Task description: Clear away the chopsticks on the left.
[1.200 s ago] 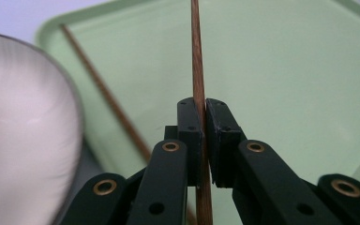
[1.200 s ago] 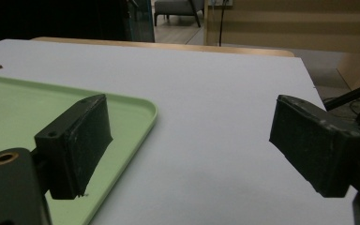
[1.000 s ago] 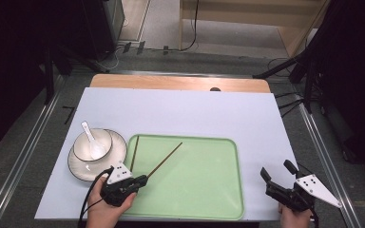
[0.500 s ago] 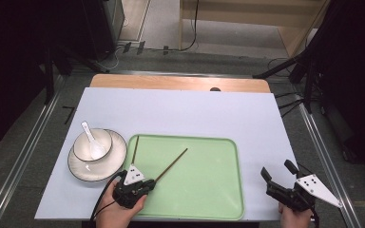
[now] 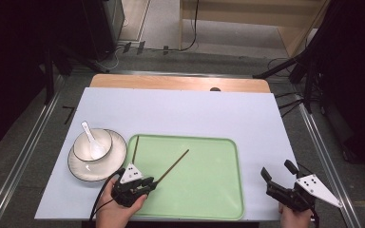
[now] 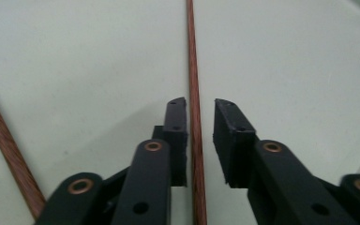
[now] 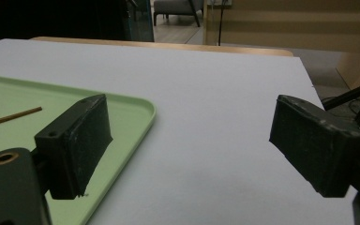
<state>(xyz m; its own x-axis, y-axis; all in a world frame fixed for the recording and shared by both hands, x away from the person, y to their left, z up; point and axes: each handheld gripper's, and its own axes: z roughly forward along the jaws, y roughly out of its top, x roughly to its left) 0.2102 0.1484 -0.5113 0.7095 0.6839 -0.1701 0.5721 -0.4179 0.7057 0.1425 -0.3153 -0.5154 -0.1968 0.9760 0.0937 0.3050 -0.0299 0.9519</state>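
Two brown chopsticks lie on the green tray (image 5: pixel 209 190). One chopstick (image 5: pixel 173 165) slants from the tray's middle down to my left gripper (image 5: pixel 148 184) at the tray's front left. In the left gripper view that chopstick (image 6: pixel 193 56) runs between the jaws of the left gripper (image 6: pixel 200 103), which stand slightly apart, with a gap on its right side. The other chopstick (image 5: pixel 135 148) lies by the tray's left rim and also crosses the left gripper view's corner (image 6: pixel 4 145). My right gripper (image 5: pixel 276 169) rests open on the white table right of the tray, holding nothing (image 7: pixel 192 126).
A white bowl (image 5: pixel 100 142) with a white spoon (image 5: pixel 89 135) sits on a plate (image 5: pixel 107 164) left of the tray. The white tabletop (image 5: pixel 195 114) stretches behind the tray to a wooden strip (image 5: pixel 171 83). The tray's corner (image 7: pixel 122 112) lies beside the right gripper's left jaw.
My left gripper has slid right from beside the plate onto the tray, along the slanted chopstick, which shifted slightly right. The second chopstick now shows by the rim. The right gripper stayed still.
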